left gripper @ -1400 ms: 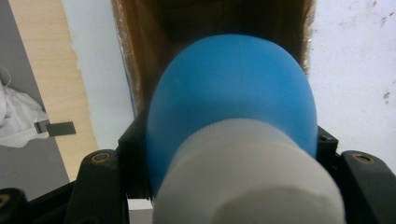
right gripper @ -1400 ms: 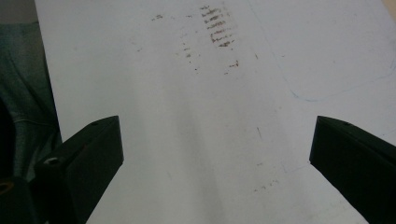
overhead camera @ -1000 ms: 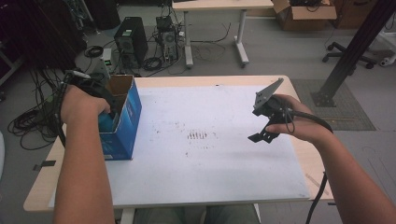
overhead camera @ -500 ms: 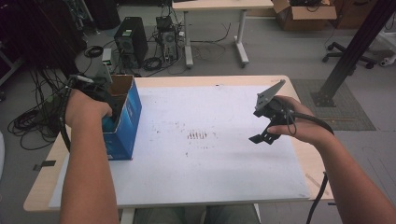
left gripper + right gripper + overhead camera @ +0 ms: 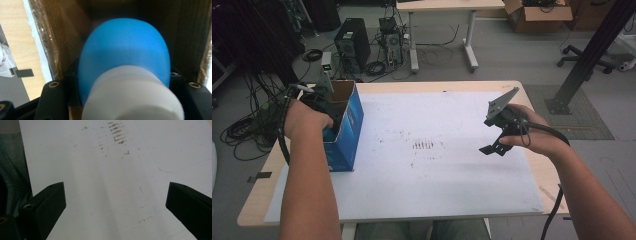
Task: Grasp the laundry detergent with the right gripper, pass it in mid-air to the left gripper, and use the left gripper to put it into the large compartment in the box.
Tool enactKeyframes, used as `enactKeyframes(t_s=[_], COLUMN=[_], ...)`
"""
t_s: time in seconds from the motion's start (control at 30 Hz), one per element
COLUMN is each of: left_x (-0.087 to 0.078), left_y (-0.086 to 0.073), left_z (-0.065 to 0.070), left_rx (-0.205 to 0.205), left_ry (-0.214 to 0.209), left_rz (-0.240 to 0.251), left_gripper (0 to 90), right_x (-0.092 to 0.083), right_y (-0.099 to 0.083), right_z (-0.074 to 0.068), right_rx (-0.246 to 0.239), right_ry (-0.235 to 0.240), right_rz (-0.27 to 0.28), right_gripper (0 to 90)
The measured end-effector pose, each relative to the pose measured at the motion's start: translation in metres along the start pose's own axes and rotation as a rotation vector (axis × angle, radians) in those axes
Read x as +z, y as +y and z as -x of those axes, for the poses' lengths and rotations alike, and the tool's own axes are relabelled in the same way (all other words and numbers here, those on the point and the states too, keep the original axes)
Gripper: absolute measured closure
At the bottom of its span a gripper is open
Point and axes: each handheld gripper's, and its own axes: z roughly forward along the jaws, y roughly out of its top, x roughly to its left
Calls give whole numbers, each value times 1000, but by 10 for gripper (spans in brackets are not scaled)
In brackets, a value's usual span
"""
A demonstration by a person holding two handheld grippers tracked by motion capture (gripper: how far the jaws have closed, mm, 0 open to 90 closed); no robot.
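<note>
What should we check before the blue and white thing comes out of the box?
1. Left gripper shut on the blue and white bottle: ok, the bottle sits tight between its jaws.
2. Bottle inside the blue cardboard box: ok, brown walls stand on both sides of it.
3. Room to lift without scraping the walls: cannot tell.
4. Right gripper free to help: ok, its jaws stand wide open with nothing between them.
5. White table sheet free for setting the bottle down: ok, only small dark marks.
6. Box steady when pulled: cannot tell, nothing holds it.
</note>
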Motion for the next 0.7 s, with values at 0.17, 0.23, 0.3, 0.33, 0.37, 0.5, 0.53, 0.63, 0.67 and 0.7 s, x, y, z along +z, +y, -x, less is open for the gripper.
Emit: enactKeyframes(t_s=[0.17, 0.23, 0.3, 0.33, 0.37, 0.5, 0.53, 0.63, 0.67, 0.7], left_x=[5, 5, 6, 6, 6, 6, 6, 7, 7, 6], left_y=[0, 0, 0, 0, 0, 0, 0, 0, 0, 0], left_z=[-1, -1, -2, -2, -2, -3, -3, -3, -3, -3], left_rx=[1, 1, 0, -1, 0, 1, 1, 3, 2, 5], left_ry=[-5, -8, -10, -11, -11, -12, -12, -12, -12, -10], left_rz=[7, 13, 14, 13, 13, 12, 12, 13, 13, 19], left_gripper=[378, 378, 378, 378, 378, 377, 376, 376, 375, 373], right_x=[2, 2, 3, 3, 3, 4, 4, 4, 4, 4], right_y=[0, 0, 0, 0, 0, 1, 1, 0, 0, 0], right_z=[0, 0, 0, 0, 0, 1, 1, 0, 0, 0], right_rx=[3, 3, 2, 3, 2, 2, 2, 3, 3, 4], right_ry=[2, 5, 6, 5, 6, 7, 7, 8, 7, 8], right_rz=[-3, -2, -4, -5, -4, -6, -5, -5, -5, -5], right_gripper=[31, 31, 31, 31, 31, 31, 31, 31, 31, 31])
